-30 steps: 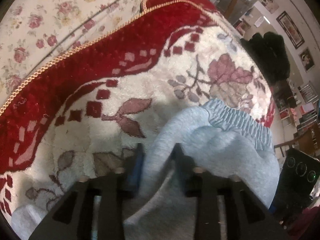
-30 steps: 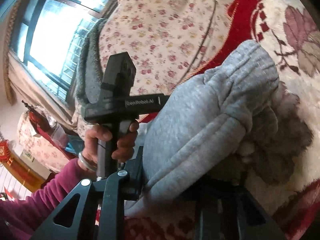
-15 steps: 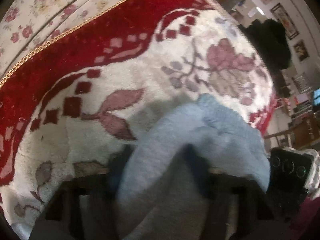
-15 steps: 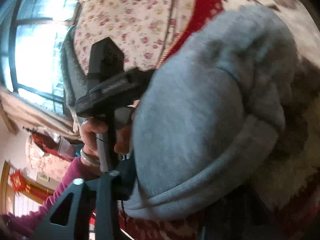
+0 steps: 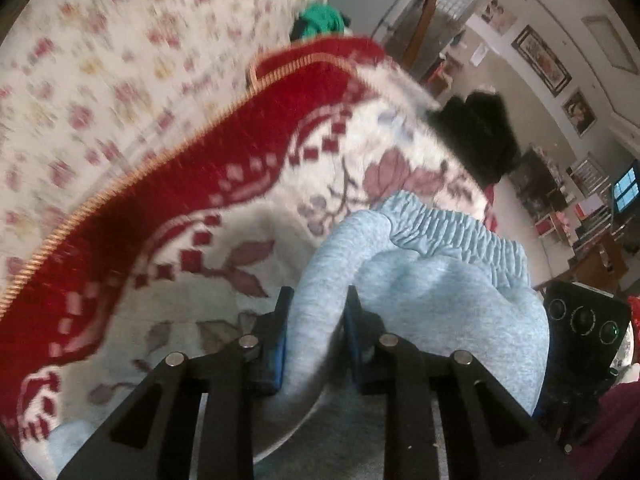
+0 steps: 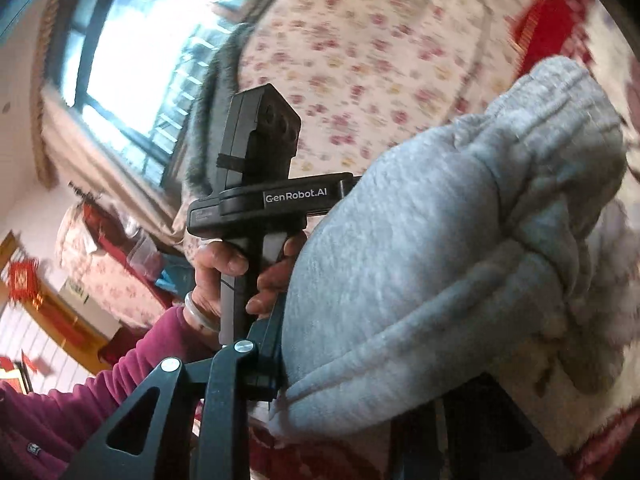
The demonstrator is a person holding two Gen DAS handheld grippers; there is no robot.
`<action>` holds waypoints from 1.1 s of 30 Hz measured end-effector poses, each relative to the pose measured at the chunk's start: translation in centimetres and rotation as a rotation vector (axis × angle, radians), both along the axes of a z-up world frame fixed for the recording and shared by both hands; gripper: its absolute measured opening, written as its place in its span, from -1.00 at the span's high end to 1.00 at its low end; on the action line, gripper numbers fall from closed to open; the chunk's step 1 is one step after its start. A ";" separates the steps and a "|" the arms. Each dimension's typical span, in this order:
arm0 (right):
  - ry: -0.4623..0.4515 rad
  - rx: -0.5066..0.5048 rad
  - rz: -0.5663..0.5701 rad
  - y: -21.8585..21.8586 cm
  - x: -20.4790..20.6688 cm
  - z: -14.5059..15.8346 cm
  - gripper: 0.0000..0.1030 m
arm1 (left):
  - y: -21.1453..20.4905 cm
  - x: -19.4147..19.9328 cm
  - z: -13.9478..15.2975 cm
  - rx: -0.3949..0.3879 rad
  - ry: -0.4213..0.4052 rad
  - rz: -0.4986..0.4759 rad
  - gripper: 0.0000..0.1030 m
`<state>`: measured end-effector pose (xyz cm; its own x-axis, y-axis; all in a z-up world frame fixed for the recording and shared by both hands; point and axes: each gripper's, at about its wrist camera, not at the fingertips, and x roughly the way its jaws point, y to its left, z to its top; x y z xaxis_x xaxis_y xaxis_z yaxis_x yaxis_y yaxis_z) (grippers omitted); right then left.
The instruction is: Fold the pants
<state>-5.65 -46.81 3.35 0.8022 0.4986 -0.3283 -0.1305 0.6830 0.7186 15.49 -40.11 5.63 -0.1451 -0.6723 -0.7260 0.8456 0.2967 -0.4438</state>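
Light grey sweatpants (image 5: 440, 292) are bunched into a thick bundle, with the gathered elastic waistband (image 5: 452, 232) at the far side. They hang over a red and cream flowered blanket (image 5: 240, 220). My left gripper (image 5: 319, 296) has a fold of the fabric squeezed between its blue pads, and its jaws are closing. In the right wrist view the pants (image 6: 440, 260) fill the right half. My right gripper (image 6: 368, 352) grips their lower hem fold, its jaws closing slightly and its right finger hidden by cloth. A hand (image 6: 224, 272) holds the left gripper's handle (image 6: 256, 196).
A floral sofa cover (image 5: 100, 80) rises behind the blanket. A black furry item (image 5: 480, 140) lies at the blanket's far edge and a green cloth (image 5: 320, 22) beyond it. A bright window (image 6: 140, 60) is on the left, and shelves and furniture (image 5: 580, 208) on the right.
Both grippers have lifted with the pants bundle and the views have swung upward. The left jaws have narrowed on the fold between them. The right grip on the hem looks unchanged.
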 end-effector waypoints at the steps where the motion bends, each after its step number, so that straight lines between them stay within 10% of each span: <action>1: -0.011 -0.027 0.008 0.6 0.2 0.8 0.39 | 1.1 0.2 1.1 -0.017 -0.012 0.016 0.55; 18: -0.117 -0.599 0.230 19.9 5.1 10.2 0.38 | 24.9 3.2 7.5 -0.240 -0.058 0.378 0.56; 30: -0.084 -0.982 0.522 36.9 7.3 0.9 0.30 | 49.0 2.1 -2.3 -0.114 0.044 0.882 0.62; 33: -0.097 -1.017 0.531 38.6 6.8 -1.5 -0.03 | 52.2 1.1 -2.9 -0.105 0.050 0.949 0.62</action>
<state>1.11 -8.19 1.90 0.6143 0.3215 -0.7207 -0.6001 0.7833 -0.1621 16.56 12.11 2.69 0.4649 -0.5868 -0.6630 0.2525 0.8056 -0.5360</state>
